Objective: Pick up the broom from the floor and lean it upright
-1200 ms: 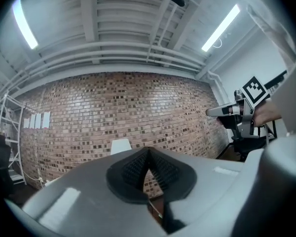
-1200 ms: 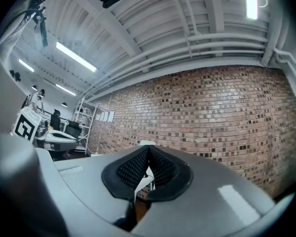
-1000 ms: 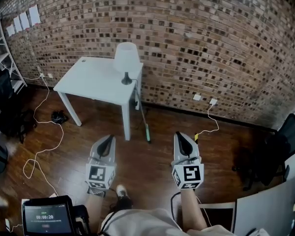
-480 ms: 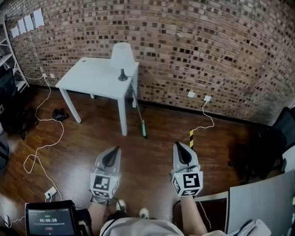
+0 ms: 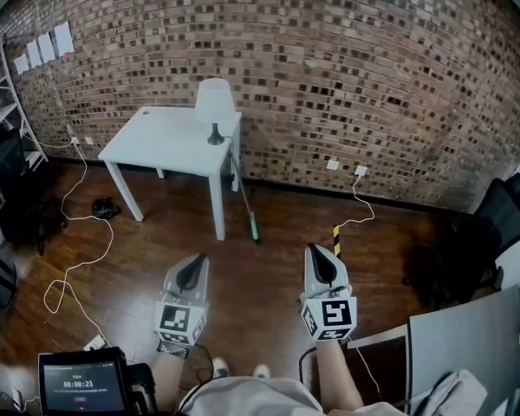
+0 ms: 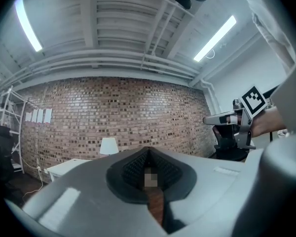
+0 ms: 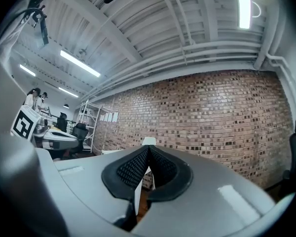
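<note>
The broom (image 5: 245, 199) stands tilted with its thin handle against the right side of the white table (image 5: 156, 139) and its green head (image 5: 254, 229) on the wood floor. Both grippers hover well short of it and point level at the brick wall. My left gripper (image 5: 192, 264) is shut and holds nothing; in the left gripper view its pads (image 6: 138, 167) meet at the tip. My right gripper (image 5: 318, 258) is likewise shut and empty, with its pads (image 7: 160, 166) closed together in the right gripper view. The broom is not visible in either gripper view.
A white lamp (image 5: 214, 104) stands on the table. White cables (image 5: 69, 263) trail over the floor at the left, beside a shelf (image 5: 2, 81) and dark chairs. A black chair (image 5: 494, 232) and a grey board (image 5: 459, 354) stand at the right. A yellow-black strip (image 5: 336, 239) lies ahead of the right gripper.
Both grippers and the head camera have drawn back from the table, so the table and the broom look smaller and farther. Both jaws stay shut.
</note>
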`<control>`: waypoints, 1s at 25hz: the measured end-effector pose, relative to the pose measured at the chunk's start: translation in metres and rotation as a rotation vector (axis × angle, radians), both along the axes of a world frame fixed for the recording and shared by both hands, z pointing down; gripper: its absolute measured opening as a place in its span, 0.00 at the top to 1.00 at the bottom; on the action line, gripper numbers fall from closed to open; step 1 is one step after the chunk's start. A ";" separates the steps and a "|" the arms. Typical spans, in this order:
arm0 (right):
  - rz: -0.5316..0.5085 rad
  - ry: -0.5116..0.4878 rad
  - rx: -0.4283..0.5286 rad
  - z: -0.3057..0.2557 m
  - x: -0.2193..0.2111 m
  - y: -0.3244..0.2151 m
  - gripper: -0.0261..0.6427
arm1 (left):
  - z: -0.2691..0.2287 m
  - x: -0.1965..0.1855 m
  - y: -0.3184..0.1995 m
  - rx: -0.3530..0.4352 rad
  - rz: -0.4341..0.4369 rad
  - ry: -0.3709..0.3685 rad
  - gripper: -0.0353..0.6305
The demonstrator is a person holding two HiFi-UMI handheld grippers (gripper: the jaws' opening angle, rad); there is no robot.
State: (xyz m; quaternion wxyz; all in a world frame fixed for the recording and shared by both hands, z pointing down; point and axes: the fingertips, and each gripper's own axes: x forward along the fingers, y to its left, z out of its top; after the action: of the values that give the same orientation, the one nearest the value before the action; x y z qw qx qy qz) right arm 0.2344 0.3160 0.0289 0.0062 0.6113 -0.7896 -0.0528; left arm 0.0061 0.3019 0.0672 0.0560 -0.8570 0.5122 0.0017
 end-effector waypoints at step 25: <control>-0.023 0.054 0.010 -0.009 -0.032 0.003 0.94 | -0.012 -0.011 0.002 0.057 0.015 -0.064 0.94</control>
State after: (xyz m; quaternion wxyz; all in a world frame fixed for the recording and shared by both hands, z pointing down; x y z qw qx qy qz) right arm 0.2026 0.3190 0.0198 0.0239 0.6006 -0.7959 -0.0731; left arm -0.0049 0.3037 0.0548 0.0967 -0.8584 0.5036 -0.0108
